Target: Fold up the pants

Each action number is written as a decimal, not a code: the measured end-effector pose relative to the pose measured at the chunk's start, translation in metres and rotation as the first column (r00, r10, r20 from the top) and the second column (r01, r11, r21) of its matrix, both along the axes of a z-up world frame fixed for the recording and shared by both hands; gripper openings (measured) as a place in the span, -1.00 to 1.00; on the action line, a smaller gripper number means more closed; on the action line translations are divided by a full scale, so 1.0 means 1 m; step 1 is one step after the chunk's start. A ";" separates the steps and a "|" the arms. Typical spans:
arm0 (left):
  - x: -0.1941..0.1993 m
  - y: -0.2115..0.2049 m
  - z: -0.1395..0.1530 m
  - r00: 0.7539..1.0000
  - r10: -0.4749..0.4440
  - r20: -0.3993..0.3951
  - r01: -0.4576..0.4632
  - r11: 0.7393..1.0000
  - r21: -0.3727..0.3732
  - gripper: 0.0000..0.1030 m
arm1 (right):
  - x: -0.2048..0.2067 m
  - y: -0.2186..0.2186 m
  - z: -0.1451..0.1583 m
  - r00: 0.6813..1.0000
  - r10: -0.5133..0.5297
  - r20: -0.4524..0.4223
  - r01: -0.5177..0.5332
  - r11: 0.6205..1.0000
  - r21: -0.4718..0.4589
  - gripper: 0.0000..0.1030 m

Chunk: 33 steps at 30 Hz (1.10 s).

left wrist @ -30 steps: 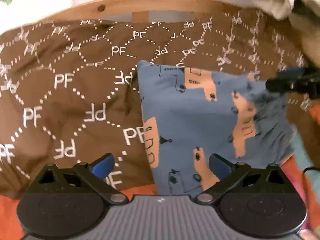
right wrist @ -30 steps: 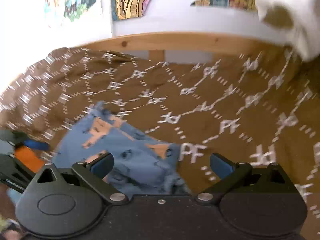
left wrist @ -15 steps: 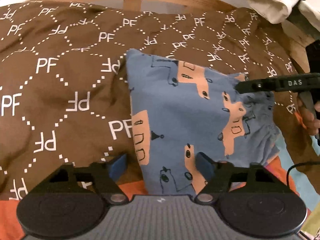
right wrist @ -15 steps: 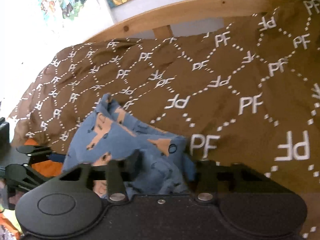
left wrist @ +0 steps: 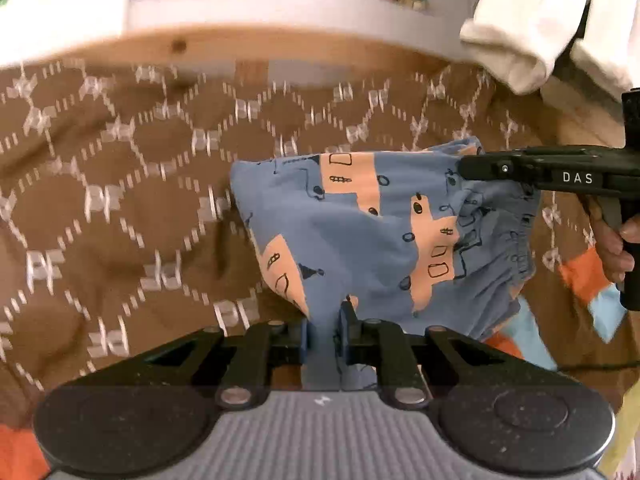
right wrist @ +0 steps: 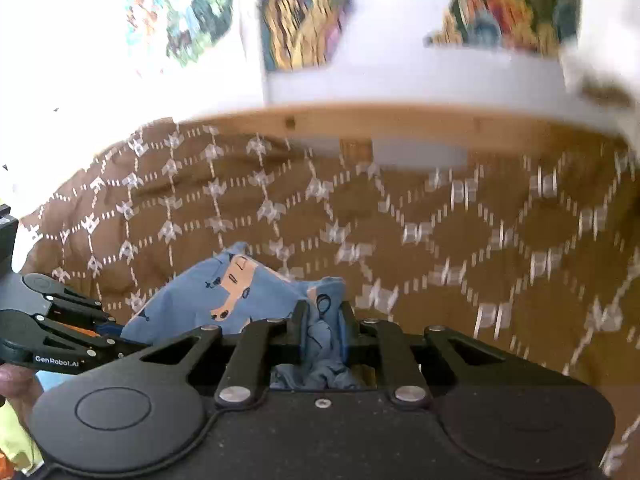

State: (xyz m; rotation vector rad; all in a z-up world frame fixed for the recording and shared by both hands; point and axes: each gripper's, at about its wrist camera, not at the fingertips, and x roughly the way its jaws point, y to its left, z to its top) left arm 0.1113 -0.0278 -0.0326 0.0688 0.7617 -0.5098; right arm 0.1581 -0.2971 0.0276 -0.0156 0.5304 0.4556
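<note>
- While both of my tools are clamped, the pants [left wrist: 372, 232] hang between them, lifted off the bed's brown blanket [left wrist: 120, 208].
- My left hand-held gripper [left wrist: 323, 334] is clenched on a near bottom corner of the blue printed cloth; the fabric rises forward and to the right from its fingers.
- My right hand-held gripper [right wrist: 323, 322] is clenched on a bunched wad of the same cloth, at the gathered elastic edge, I judge.
- From the left wrist view, the right tool [left wrist: 560, 172] pinches the far right upper corner, so the garment's long axis runs diagonally from the left tool, near and low, to the right tool, farther and higher.
- I judge the next move turns on that diagonal: whichever end I carry across must travel along it to meet the other.
- Whether the cloth's lower hem touches the blanket, I cannot tell.
</note>
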 end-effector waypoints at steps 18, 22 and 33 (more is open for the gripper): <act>0.035 -0.013 -0.014 0.999 0.051 0.003 -0.051 0.993 0.102 -0.34 | 0.055 0.006 -0.014 0.993 -0.116 -0.019 0.114 0.989 -0.095 -0.14; 0.023 -0.012 -0.010 0.998 0.053 0.031 -0.057 0.991 0.125 0.23 | 0.041 0.002 -0.010 0.989 -0.146 0.019 0.147 0.982 -0.121 0.28; -0.048 -0.012 0.006 0.982 0.114 0.147 -0.137 0.979 0.151 1.00 | -0.059 0.021 -0.005 0.953 -0.264 0.146 0.278 0.956 -0.088 0.99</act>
